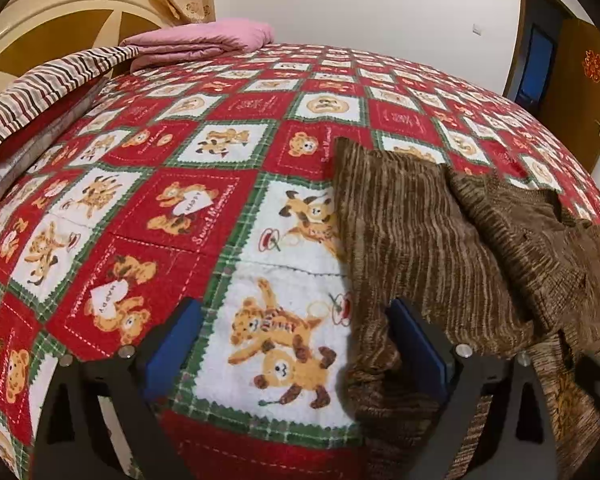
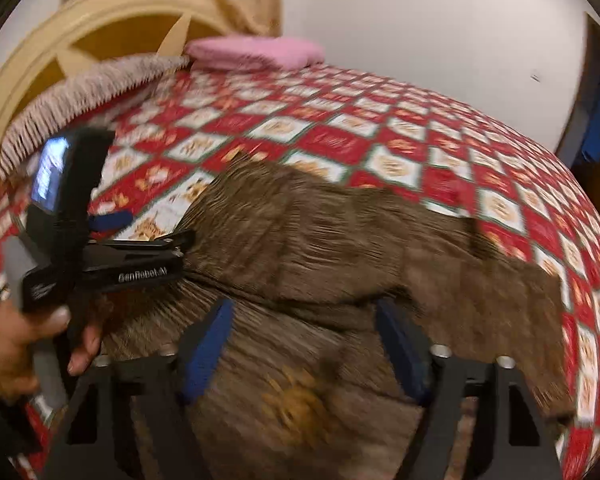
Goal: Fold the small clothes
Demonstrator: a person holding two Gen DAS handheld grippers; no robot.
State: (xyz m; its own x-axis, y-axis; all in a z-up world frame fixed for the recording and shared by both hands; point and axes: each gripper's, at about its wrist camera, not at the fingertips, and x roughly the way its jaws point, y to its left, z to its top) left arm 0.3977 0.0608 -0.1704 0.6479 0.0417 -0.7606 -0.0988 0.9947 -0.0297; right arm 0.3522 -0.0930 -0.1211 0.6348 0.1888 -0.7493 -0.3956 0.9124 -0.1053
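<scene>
Sweater (image 1: 440, 240) sits on the bed (image 1: 220, 140), spread over the teddy-bear quilt, brown striped knit, partly folded: one flap lies over the body with a diagonal edge. Long axis runs roughly left to right across the right wrist view, with the bulk trailing off to the right.

Left claw (image 1: 296, 352): spread wide, empty. Its right pad is at the sweater's left edge; whether it touches, can't tell. Its left pad hangs over bare quilt. So the garment lies to the right of this claw, not between the pads.

Right claw (image 2: 304, 344): also wide, nothing clamped. It hangs directly over the sweater, and a fold ridge runs across just ahead of the pads. Frame is motion-blurred, so contact is unclear.

Left hand (image 2: 16, 352) grips the left tool's handle at the sweater's left end.

Judgement: right claw is nearer to the cloth mass; left claw owns the near-left edge. Next fold likely needs the left claw shifted right onto that edge before closing.
</scene>
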